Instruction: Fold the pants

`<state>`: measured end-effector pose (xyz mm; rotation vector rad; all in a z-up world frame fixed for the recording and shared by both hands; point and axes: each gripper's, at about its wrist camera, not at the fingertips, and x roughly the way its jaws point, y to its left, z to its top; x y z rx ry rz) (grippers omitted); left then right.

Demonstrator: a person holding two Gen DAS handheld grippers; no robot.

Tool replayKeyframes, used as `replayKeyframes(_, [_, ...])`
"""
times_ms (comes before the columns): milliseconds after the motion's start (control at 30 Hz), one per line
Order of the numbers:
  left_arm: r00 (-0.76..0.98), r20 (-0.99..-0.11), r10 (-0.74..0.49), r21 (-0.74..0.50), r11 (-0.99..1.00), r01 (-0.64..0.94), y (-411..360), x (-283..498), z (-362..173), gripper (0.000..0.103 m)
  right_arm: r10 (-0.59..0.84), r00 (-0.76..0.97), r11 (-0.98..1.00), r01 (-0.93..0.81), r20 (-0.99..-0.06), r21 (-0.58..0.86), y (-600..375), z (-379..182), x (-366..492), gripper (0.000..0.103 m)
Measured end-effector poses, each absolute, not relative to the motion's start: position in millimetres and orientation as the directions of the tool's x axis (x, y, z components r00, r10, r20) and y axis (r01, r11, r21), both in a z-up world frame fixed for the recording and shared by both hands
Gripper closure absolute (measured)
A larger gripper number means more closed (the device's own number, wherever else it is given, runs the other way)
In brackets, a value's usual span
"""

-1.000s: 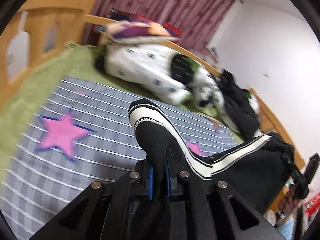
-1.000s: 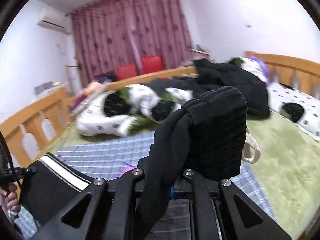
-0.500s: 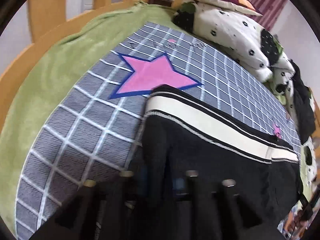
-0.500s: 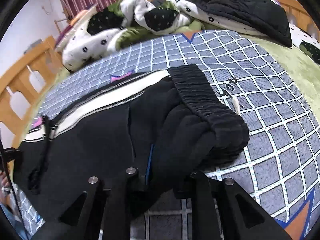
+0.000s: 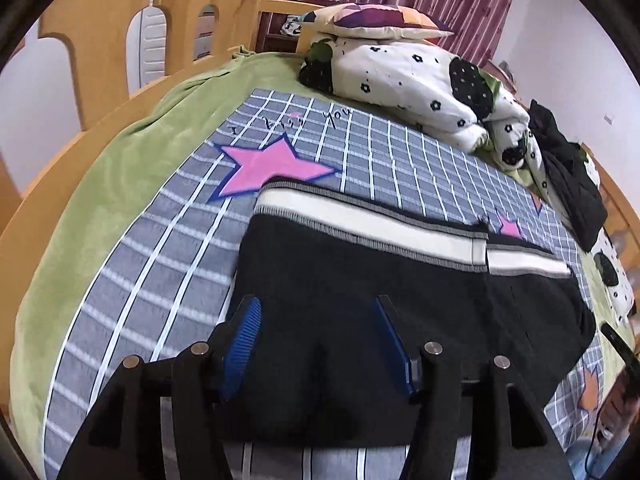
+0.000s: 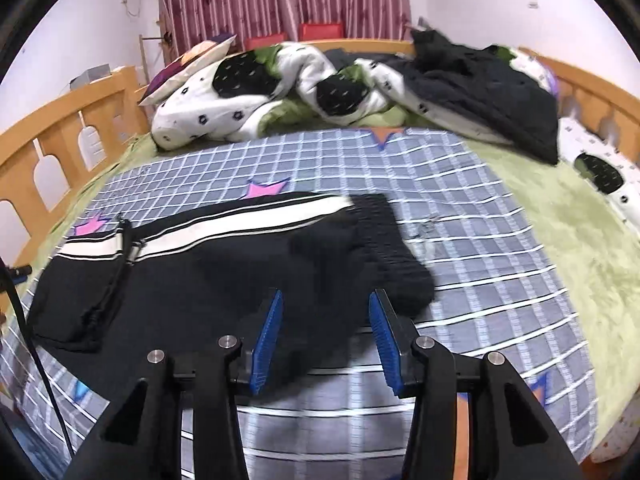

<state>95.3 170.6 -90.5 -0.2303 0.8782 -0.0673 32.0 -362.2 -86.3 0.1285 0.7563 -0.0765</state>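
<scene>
Jaws, left: my left gripper (image 5: 318, 334) has just been opening; its blue pads (image 5: 242, 344) stand apart with the pants' black cloth lying loose between them, not pinched.
Jaws, right: my right gripper (image 6: 326, 330) has likewise just been opening; its jaws are apart, and cloth near the waistband lies between them, unclamped.
Pants: the pants (image 5: 360, 280) lie flat on the grid blanket (image 5: 152, 280), folded over on themselves, the white side stripe (image 5: 360, 216) along the far edge.
Waistband: the ribbed waistband (image 6: 390, 240) sits at the right end in my right view, just beyond the right pad.
Star: a pink star (image 5: 268, 168) shows just past the pants' far left corner.
Bed: green bedding (image 5: 92, 208) under the blanket, wooden rail (image 5: 100, 40) behind.
Far side: a rumpled white quilt (image 6: 240, 100) and a dark garment (image 6: 480, 92) are heaped well apart from the pants.
</scene>
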Motion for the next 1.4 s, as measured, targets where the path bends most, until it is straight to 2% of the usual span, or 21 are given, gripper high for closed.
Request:
replayKeyframes(100, [0.613,-0.781,-0.123,-0.212,0.975,-0.074,172,80,-106,0.048,0.044,0.69,0.985,0.093,-0.723,0.148,-349,-117,46,0.058])
replayKeyframes(133, [0.593,-0.794,-0.133,-0.22,0.973,-0.076,171,76,-111,0.048,0.047,0.644,0.983,0.108,-0.764,0.152,-347,-132,50,0.058])
replayKeyframes(167, [0.546,-0.823,-0.157,-0.232,0.97,-0.072,169,75,-123,0.048,0.047,0.556,0.981,0.132,-0.83,0.143,-346,-154,60,0.066])
replayKeyframes(200, [0.508,-0.844,-0.175,-0.24,0.969,-0.065,167,75,-132,0.048,0.057,0.461,0.98,0.145,-0.886,0.138,-345,-175,67,0.068])
replayKeyframes(300, [0.476,-0.869,-0.134,-0.169,0.985,-0.03,154,69,-150,0.047,0.002,0.534,0.993,0.1,-0.845,0.065,-336,-165,52,0.07])
replayKeyframes(400, [0.507,-0.858,-0.076,-0.086,0.996,0.004,142,61,-146,0.047,0.014,0.559,0.991,0.102,-0.829,0.086,-334,-160,37,0.07])
replayKeyframes(500, [0.526,-0.847,-0.081,-0.115,0.993,-0.032,144,59,-140,0.047,-0.005,0.576,0.989,0.126,-0.817,0.083,-334,-155,29,0.066])
replayKeyframes(600, [0.568,-0.82,-0.073,-0.124,0.991,-0.052,146,59,-129,0.047,-0.03,0.61,0.991,0.124,-0.792,0.057,-332,-148,27,0.066])
replayKeyframes(667, [0.6,-0.797,-0.06,-0.117,0.992,-0.055,146,61,-120,0.047,-0.082,0.664,0.987,0.155,-0.743,0.03,-330,-137,23,0.066])
replayKeyframes(767, [0.629,-0.777,-0.034,-0.116,0.989,-0.09,149,68,-113,0.047,0.003,0.733,0.991,0.09,-0.68,0.102,-321,-116,18,0.066])
replayKeyframes(1100, [0.601,-0.784,-0.153,-0.313,0.934,-0.171,182,78,-115,0.047,0.316,0.623,0.949,-0.197,-0.715,0.247,-181,-115,44,0.064])
replayKeyframes(1300, [0.619,-0.753,-0.225,-0.398,0.904,-0.155,198,68,-110,0.047,0.397,0.494,0.917,-0.173,-0.773,0.36,-133,-153,79,0.064])
replayKeyframes(1400, [0.602,-0.753,-0.267,-0.439,0.885,-0.157,204,69,-113,0.048,0.379,0.451,0.924,-0.143,-0.808,0.354,-126,-173,83,0.074])
